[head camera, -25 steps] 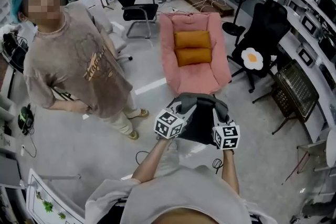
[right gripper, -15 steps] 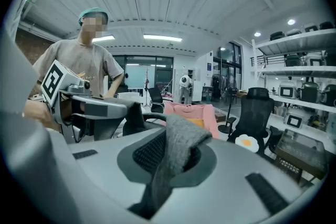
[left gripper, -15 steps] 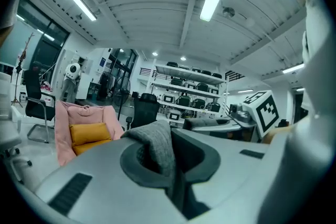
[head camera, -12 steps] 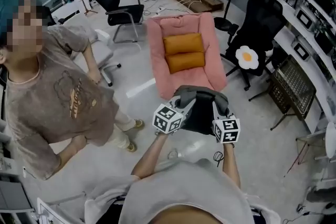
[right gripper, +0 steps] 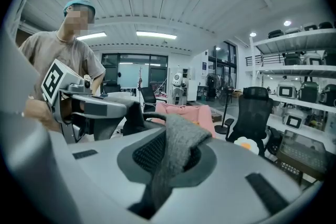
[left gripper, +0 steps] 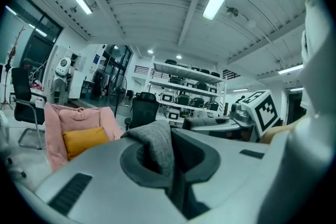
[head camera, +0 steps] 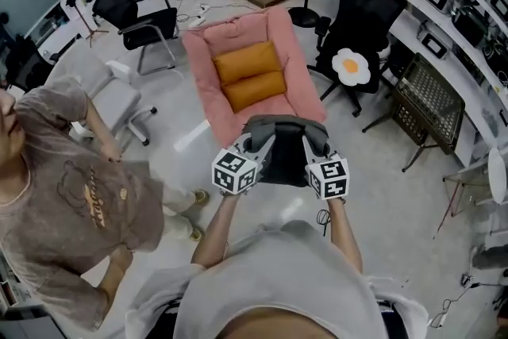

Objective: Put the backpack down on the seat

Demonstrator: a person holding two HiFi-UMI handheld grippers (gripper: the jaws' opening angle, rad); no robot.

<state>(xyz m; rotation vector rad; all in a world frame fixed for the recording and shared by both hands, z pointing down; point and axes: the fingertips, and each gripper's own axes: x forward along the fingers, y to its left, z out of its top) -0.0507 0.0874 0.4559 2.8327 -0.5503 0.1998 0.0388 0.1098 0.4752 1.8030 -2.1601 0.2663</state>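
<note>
Carry step: L gripper [head camera: 255,148] & R gripper [head camera: 311,148] fingers each pinched tight on grey fabric of backpack [head camera: 283,159], which hangs in air just short of pink seat [head camera: 202,63]. Next, prob: bring it over orange cushions [head camera: 250,75], lower, let go.

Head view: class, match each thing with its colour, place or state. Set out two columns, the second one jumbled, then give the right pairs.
1 backpack
2 cushions
3 egg pillow
4 seat

A pink, on the floor
B on the black office chair
C orange, lying on the seat
D gripped by the left gripper and the right gripper

Pairs: 1-D, 2-C, 3-B, 4-A
</note>
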